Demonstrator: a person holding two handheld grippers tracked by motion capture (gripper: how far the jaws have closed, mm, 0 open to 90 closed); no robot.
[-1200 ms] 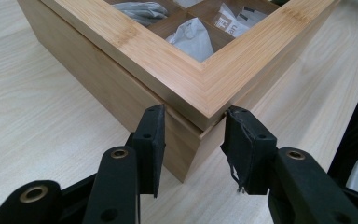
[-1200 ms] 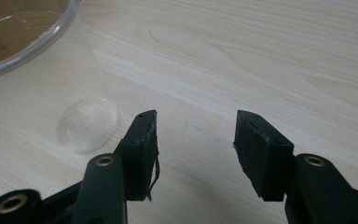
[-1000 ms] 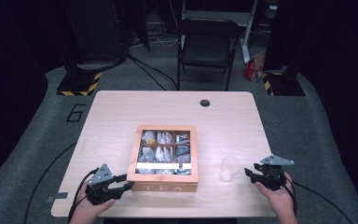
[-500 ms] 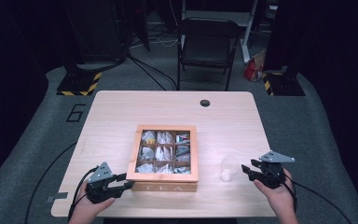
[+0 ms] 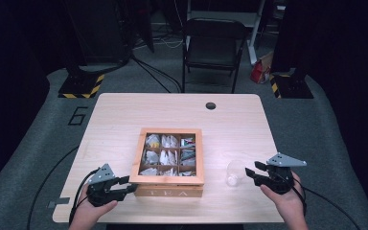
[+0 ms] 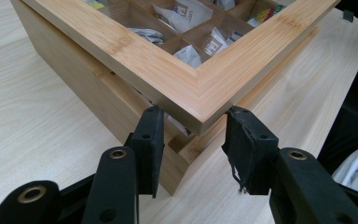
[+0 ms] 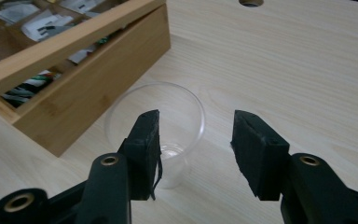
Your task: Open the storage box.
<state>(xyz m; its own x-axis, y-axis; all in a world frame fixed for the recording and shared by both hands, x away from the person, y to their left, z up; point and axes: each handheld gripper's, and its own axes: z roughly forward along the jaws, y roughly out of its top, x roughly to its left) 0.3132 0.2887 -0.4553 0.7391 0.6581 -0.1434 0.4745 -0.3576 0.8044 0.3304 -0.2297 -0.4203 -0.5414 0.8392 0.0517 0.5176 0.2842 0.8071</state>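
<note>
At box corner (image 6: 205, 100), left tool (image 6: 193, 140) gapes.

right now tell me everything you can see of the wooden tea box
The tea box is square, of light bamboo-like wood, with TEA lettered on its front wall. Its framed lid, with a see-through pane, is lifted slightly ajar at the front corner. Inside, dividers make a grid of compartments holding paper tea packets. It sits flat on the table. The left gripper has open jaws astride that lid corner.
</note>
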